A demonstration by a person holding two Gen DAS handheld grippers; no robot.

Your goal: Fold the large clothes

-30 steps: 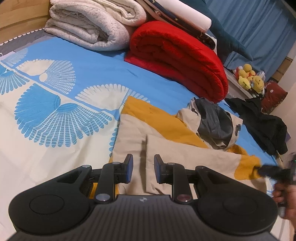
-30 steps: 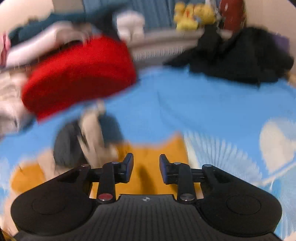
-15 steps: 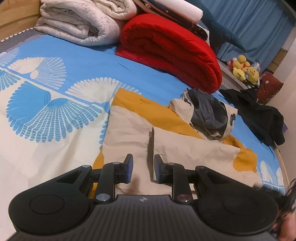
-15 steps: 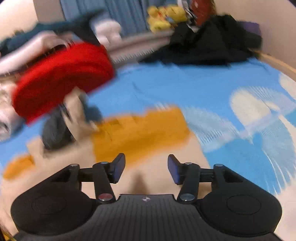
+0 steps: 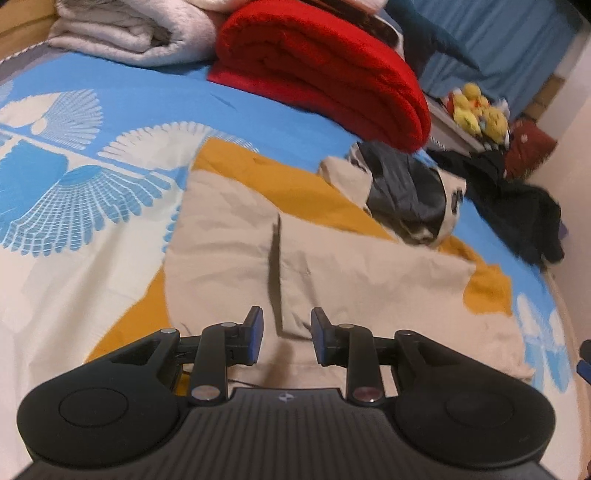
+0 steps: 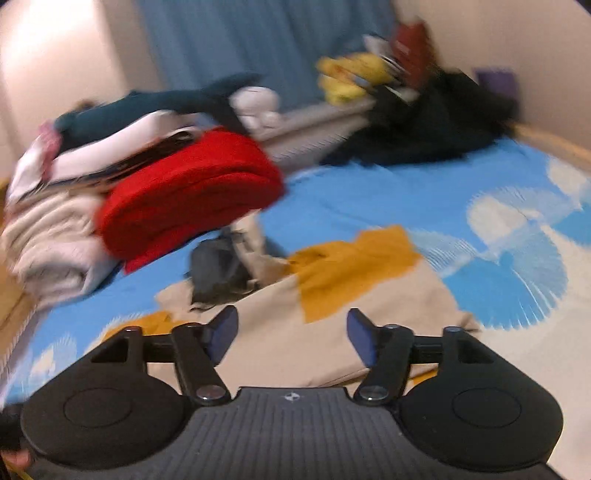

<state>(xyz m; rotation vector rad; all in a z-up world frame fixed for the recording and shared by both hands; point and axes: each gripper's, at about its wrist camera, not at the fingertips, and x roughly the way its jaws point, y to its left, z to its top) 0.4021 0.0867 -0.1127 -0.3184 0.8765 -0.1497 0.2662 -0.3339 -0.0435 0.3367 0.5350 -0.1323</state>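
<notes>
A beige and mustard hooded jacket (image 5: 229, 236) lies flat on the bed, both sleeves folded across its body, its grey-lined hood (image 5: 406, 192) at the far end. My left gripper (image 5: 286, 332) hovers over the jacket's near hem, jaws partly open and empty, above the dark gap between the sleeves. In the right wrist view the jacket (image 6: 295, 332) lies under my right gripper (image 6: 291, 334), which is wide open and empty over the beige panel, near a mustard patch (image 6: 351, 269).
A blue and white patterned bedsheet (image 5: 74, 177) covers the bed. A rolled red blanket (image 5: 325, 70) and folded white blankets (image 5: 122, 29) sit at the head. Black clothes (image 5: 517, 199) and yellow plush toys (image 5: 476, 110) lie at the far right.
My right gripper has opened wide and dropped closer over the jacket. My left gripper has moved lower and nearer the hem, its jaws a little wider.
</notes>
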